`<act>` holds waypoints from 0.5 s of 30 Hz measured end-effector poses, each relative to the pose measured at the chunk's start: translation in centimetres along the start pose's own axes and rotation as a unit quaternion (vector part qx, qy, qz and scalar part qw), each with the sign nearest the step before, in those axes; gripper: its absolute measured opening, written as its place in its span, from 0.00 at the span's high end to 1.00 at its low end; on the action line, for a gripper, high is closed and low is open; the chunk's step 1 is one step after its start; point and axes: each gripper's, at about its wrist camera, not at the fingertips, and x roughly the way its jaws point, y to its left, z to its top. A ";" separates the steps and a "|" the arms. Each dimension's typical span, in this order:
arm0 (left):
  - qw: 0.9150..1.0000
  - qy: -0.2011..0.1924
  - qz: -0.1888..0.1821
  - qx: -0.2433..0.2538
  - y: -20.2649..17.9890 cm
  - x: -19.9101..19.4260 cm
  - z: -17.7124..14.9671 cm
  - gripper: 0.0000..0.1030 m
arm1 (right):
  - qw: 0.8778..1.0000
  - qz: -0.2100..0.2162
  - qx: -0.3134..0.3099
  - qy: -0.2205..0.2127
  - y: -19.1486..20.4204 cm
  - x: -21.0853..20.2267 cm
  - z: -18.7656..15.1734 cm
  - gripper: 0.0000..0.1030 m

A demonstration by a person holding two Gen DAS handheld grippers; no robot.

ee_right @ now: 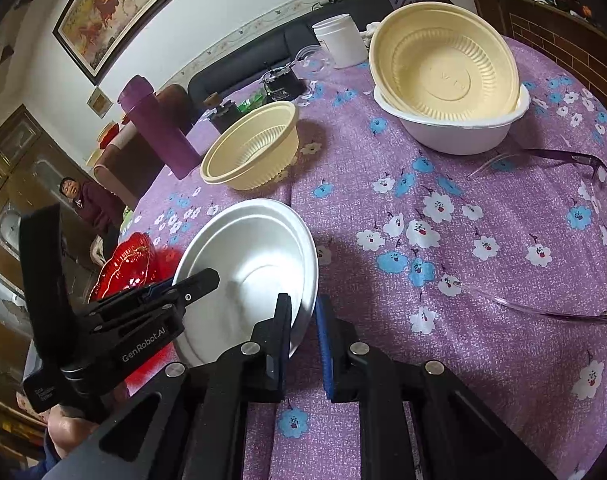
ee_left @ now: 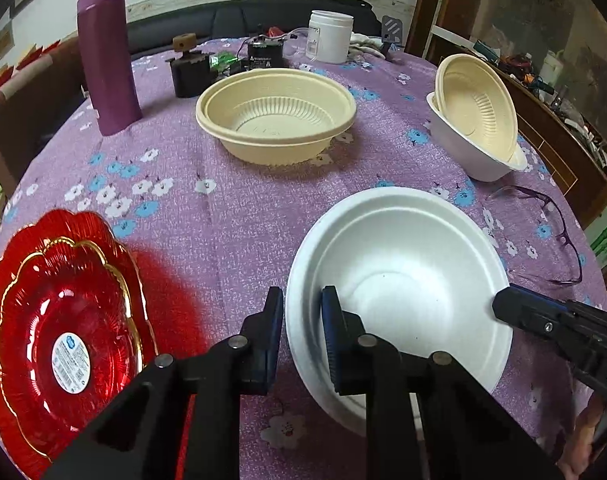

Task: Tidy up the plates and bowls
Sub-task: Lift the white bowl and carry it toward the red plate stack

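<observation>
Large white paper bowl (ee_left: pixel 403 280) sits at the table's (ee_left: pixel 243 208) near edge. Left gripper (ee_left: pixel 302 304) fingers clamp its left rim; right gripper (ee_right: pixel 303 312) fingers clamp its right rim.

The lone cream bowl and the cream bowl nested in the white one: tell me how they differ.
The lone cream bowl sits level, directly on the tablecloth; the nested cream bowl leans tilted inside a white bowl, off the cloth. The lone one stands by the purple flask; the nested one is near the eyeglasses. Both are empty, cream, ribbed inside.
</observation>
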 end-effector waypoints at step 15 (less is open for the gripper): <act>1.000 0.004 0.002 0.000 -0.1 0.2 -0.1 0.81 | 1.000 -0.008 0.016 -0.005 -1.1 -0.3 0.9 0.76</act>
